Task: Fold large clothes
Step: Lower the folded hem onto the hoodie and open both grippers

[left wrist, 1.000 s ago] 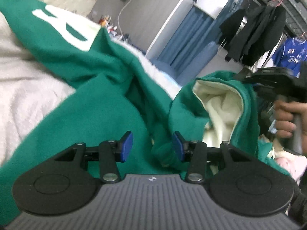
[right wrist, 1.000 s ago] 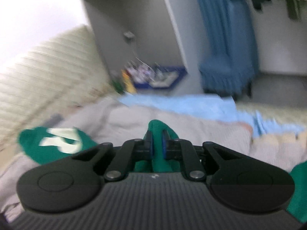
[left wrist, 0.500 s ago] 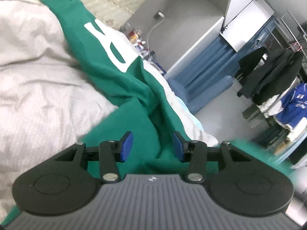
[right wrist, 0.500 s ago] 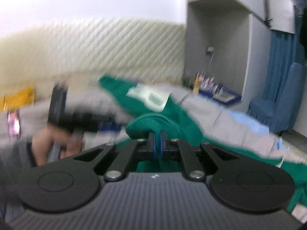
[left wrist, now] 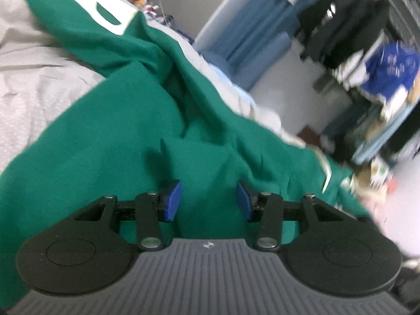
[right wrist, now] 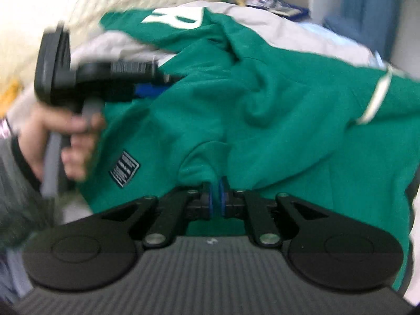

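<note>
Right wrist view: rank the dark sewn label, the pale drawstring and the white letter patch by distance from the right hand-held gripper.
1. Dark rectangular sewn label on the green sweatshirt, just left and ahead of the right hand-held gripper.
2. Pale cream drawstring, off to the right.
3. White letter patch, at the garment's far end, top centre-left.

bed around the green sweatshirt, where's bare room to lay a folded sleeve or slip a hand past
Bare grey bedding lies left of the green sweatshirt, below its white letter. A second strip of bedding shows beyond the sweatshirt's far edge. The middle is crowded: bunched folds, the open left gripper above them, and the right gripper shut on cloth.
</note>
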The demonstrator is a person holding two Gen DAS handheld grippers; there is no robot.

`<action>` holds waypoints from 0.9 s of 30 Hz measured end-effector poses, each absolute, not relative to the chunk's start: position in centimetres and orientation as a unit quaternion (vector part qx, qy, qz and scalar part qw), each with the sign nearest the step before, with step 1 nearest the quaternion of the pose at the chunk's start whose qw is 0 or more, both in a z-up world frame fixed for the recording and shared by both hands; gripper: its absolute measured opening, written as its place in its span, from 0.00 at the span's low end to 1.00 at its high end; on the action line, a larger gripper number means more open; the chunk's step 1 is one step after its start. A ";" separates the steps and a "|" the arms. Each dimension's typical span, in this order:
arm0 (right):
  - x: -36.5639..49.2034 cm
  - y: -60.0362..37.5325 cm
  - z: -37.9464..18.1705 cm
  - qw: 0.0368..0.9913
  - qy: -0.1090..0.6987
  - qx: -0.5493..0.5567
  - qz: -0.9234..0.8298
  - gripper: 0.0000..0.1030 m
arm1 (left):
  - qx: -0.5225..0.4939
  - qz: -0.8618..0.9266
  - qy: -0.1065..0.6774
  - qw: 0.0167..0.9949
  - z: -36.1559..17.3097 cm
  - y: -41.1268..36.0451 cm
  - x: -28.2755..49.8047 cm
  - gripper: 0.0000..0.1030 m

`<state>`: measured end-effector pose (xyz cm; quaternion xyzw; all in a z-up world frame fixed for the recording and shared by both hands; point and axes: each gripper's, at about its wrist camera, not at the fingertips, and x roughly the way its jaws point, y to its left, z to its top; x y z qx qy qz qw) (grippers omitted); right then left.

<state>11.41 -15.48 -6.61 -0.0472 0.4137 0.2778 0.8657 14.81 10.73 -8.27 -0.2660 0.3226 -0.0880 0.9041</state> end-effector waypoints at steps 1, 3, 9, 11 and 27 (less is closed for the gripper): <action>11.6 -16.2 -6.3 0.866 0.417 -0.023 0.275 0.16 | -0.253 -0.088 0.333 0.904 -8.5 10.2 14.9 0.50; 11.7 -17.5 -5.8 0.870 0.413 0.024 0.269 0.32 | -0.215 -0.090 0.379 0.896 -8.9 9.2 15.5 0.50; 13.4 -21.2 -4.5 0.890 0.371 0.148 0.221 0.69 | -0.199 -0.062 0.368 0.906 -7.6 10.9 15.1 0.50; 14.4 -22.9 -4.7 0.886 0.366 0.198 0.203 0.69 | -0.215 -0.066 0.348 0.910 -6.8 11.7 14.9 0.50; 26.5 -27.8 -13.5 0.836 0.368 0.398 0.081 0.70 | -0.347 -0.087 0.361 0.861 -8.1 9.8 29.0 0.65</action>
